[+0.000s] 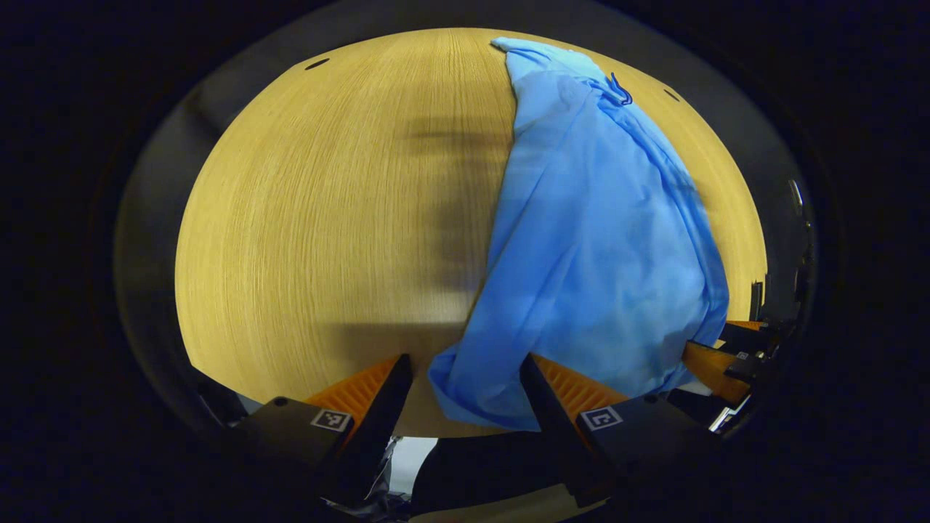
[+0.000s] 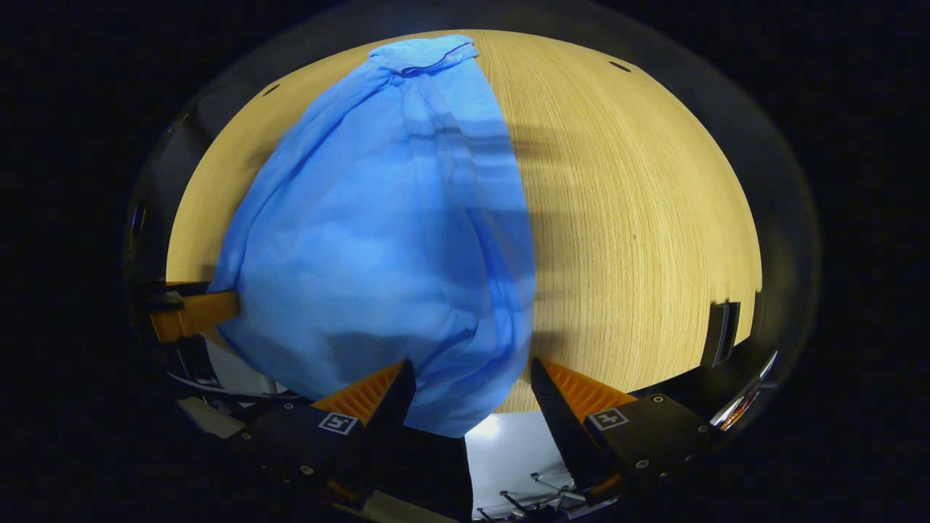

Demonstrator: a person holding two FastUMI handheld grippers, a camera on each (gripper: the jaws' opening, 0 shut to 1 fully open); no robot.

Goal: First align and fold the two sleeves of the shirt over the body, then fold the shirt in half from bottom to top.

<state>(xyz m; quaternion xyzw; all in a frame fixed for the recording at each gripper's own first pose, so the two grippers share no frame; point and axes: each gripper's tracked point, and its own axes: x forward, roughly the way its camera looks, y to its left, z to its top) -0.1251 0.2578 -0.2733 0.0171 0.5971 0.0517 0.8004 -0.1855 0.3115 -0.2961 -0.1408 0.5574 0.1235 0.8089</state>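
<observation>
— Between the left tongs [image 1: 465, 374], what do you see?
— Both fingers spread wide, with the hem corner of the blue shirt [image 1: 588, 240] lying between them, gripped by neither.
— And the right tongs [image 2: 468, 378]?
— Also wide open, the shirt's other hem corner hanging over the near edge between the fingers, unpinched.
— Where does the shirt lie?
— Folded narrow, lengthwise on the wooden table [image 1: 327, 218], collar at the far end. From the left gripper view, the right tongs sit at the shirt's far side near the hem.
</observation>
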